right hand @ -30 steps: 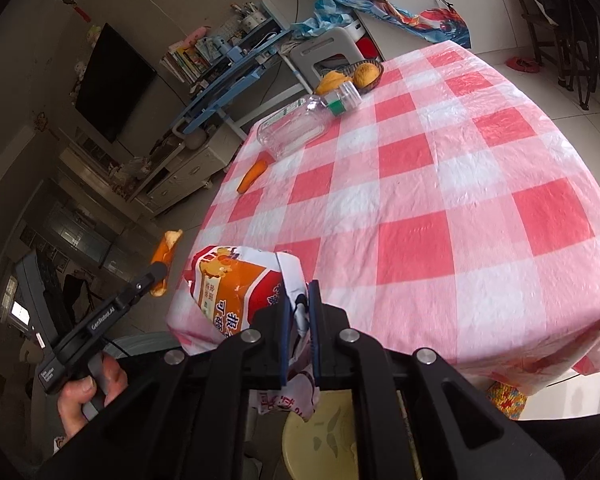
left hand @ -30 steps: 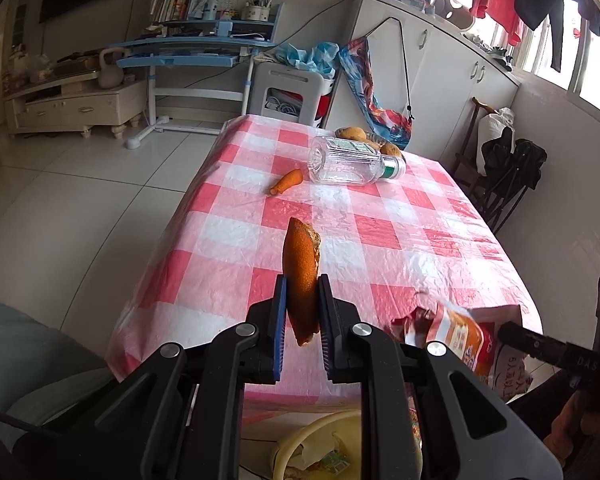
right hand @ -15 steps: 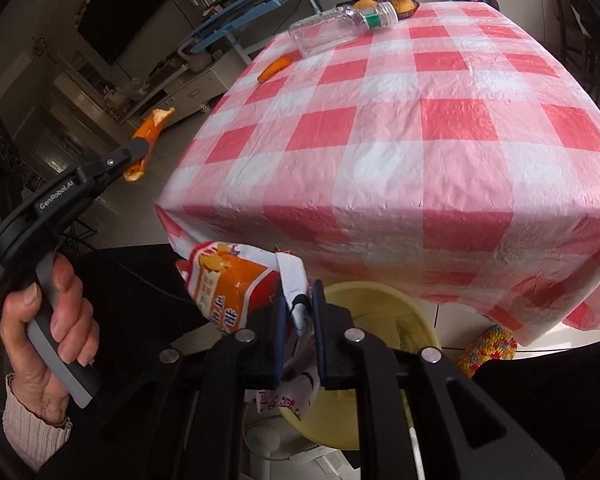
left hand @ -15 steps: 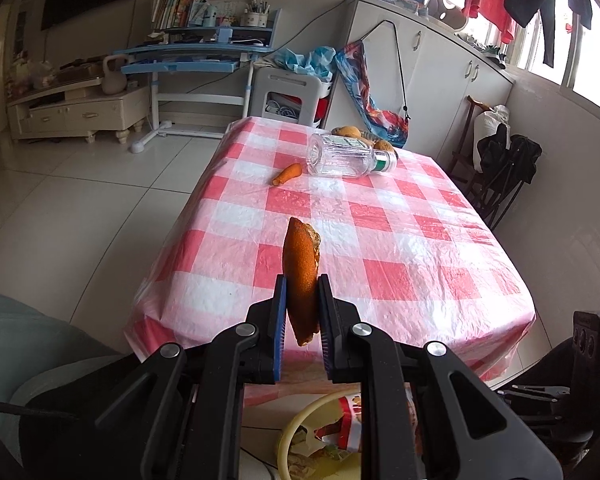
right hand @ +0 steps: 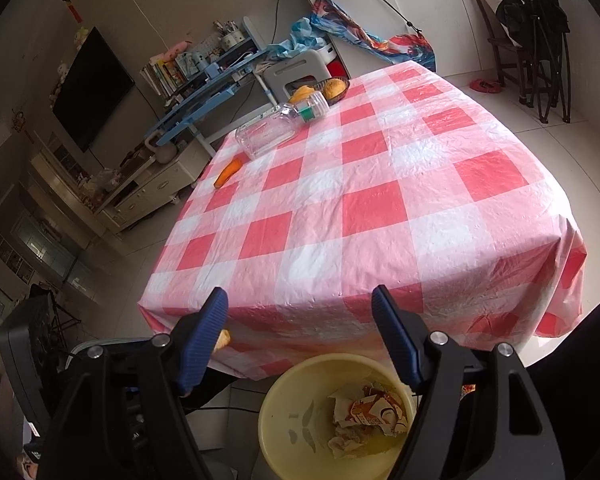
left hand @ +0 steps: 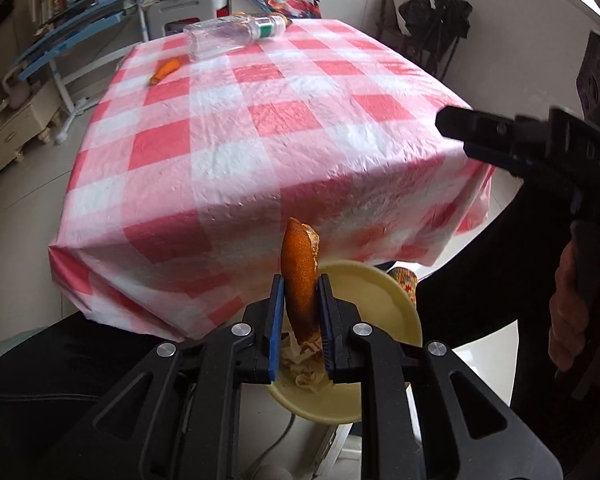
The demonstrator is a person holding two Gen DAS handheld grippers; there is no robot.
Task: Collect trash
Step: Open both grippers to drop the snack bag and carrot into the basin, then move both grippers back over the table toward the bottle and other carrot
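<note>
My left gripper (left hand: 300, 285) is shut on an upright strip of orange peel (left hand: 298, 260), just above the yellow bin (left hand: 384, 292) that stands on the floor at the table's near edge. The right gripper (right hand: 300, 292) hangs over the same bin (right hand: 292, 384); its jaws are opening and nothing is between them. A crumpled orange snack bag (right hand: 374, 410) lies inside the bin with other scraps. On the checked tablecloth (right hand: 372, 208), far side, lie a clear plastic bottle (right hand: 268, 132) and another piece of orange peel (right hand: 228, 172).
A dark basket with fruit (right hand: 332, 88) sits at the table's far edge. Behind it stand a grey stool (right hand: 296, 72), a blue desk (right hand: 204, 100) and white cabinets. Folded chairs (right hand: 540, 40) are at the right wall. A person's hand (left hand: 568, 300) holds the right gripper.
The right gripper has opened and the snack bag has dropped from it into the bin. My left gripper has swung down from over the table to above the bin, still gripping the peel.
</note>
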